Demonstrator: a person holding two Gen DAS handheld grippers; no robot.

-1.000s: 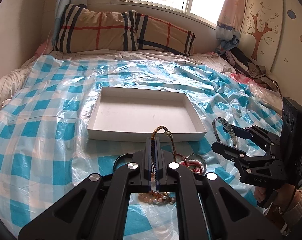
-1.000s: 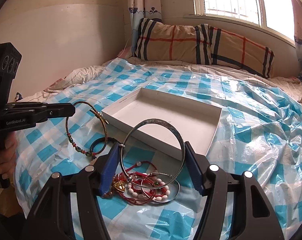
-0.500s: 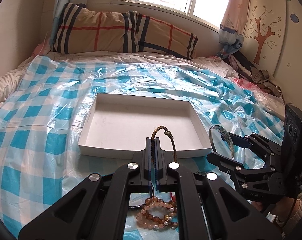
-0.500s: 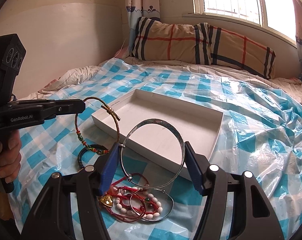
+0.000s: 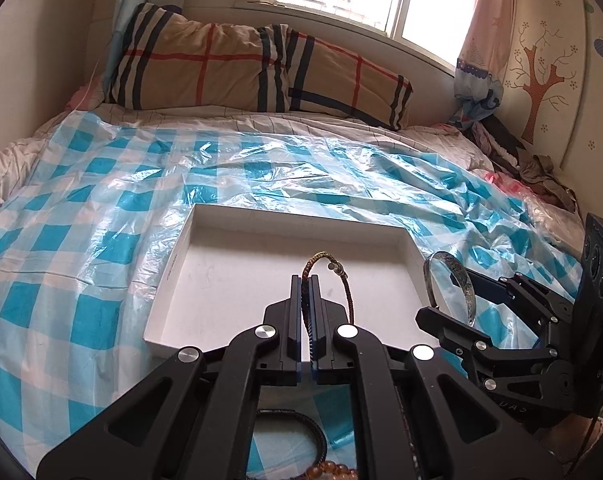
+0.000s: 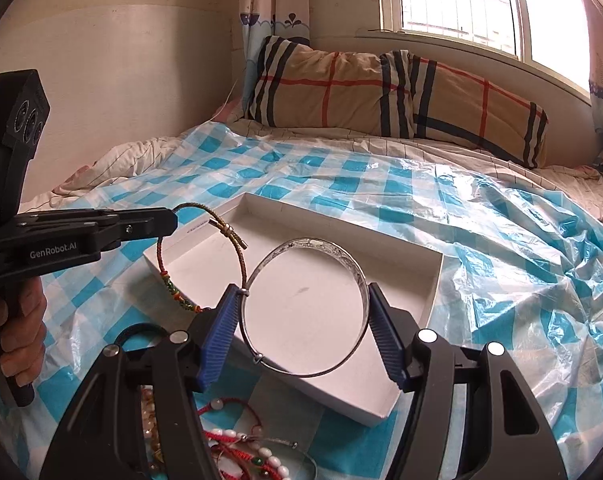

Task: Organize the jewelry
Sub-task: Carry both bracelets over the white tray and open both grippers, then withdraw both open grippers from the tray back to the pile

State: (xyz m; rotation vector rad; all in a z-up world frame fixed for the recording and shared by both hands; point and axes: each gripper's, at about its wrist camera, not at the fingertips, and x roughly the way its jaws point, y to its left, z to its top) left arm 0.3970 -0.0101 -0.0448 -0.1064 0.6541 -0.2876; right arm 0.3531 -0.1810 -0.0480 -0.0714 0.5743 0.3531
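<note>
1. Nearest the right camera, leftover jewelry pile [image 6: 241,452] lies on the checked plastic sheet [image 6: 501,240].
2. My right gripper [image 6: 305,328] clamps the silver bangle [image 6: 305,308] across its width; stiff, slick, probably slips if I loosen.
3. My left gripper [image 5: 305,300], fingers pressed together, pinches the cord bracelet [image 6: 205,260]; light, floppy, dangling.
4. Both hover level above the white tray [image 5: 229,280], near edge.

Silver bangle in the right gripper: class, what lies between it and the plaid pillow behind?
In the right wrist view, the white tray and then blue checked plastic sheet lie between the silver bangle and plaid pillow.
</note>
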